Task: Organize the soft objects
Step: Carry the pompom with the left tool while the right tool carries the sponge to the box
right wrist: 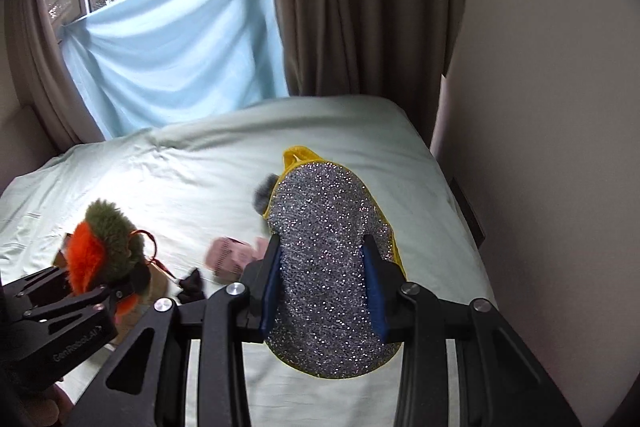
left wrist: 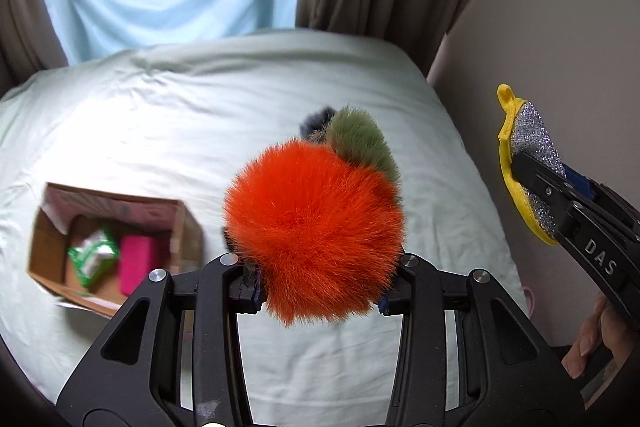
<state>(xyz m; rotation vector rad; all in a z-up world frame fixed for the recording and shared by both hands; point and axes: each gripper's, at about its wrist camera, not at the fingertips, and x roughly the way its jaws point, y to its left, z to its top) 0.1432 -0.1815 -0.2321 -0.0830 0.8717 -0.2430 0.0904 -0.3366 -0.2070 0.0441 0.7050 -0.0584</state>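
Observation:
My left gripper (left wrist: 318, 291) is shut on a fluffy orange and green pom-pom (left wrist: 316, 227) and holds it above the bed; it also shows in the right wrist view (right wrist: 102, 251). My right gripper (right wrist: 324, 287) is shut on a silver glitter scrub pad with a yellow rim (right wrist: 328, 267), held above the bed; it shows at the right of the left wrist view (left wrist: 532, 163). An open cardboard box (left wrist: 184, 223) lies on the bed at the left, holding a pink sponge (left wrist: 136, 263) and a green-white packet (left wrist: 94, 259).
The bed has a pale green sheet (right wrist: 180, 179). On it lie a pink knitted item (right wrist: 232, 257), a small dark item (right wrist: 192, 285) and a grey fluffy ball (right wrist: 264, 195). Brown curtains (right wrist: 352, 7), a blue cloth (right wrist: 172, 47) and a wall (right wrist: 540, 107) stand behind and to the right.

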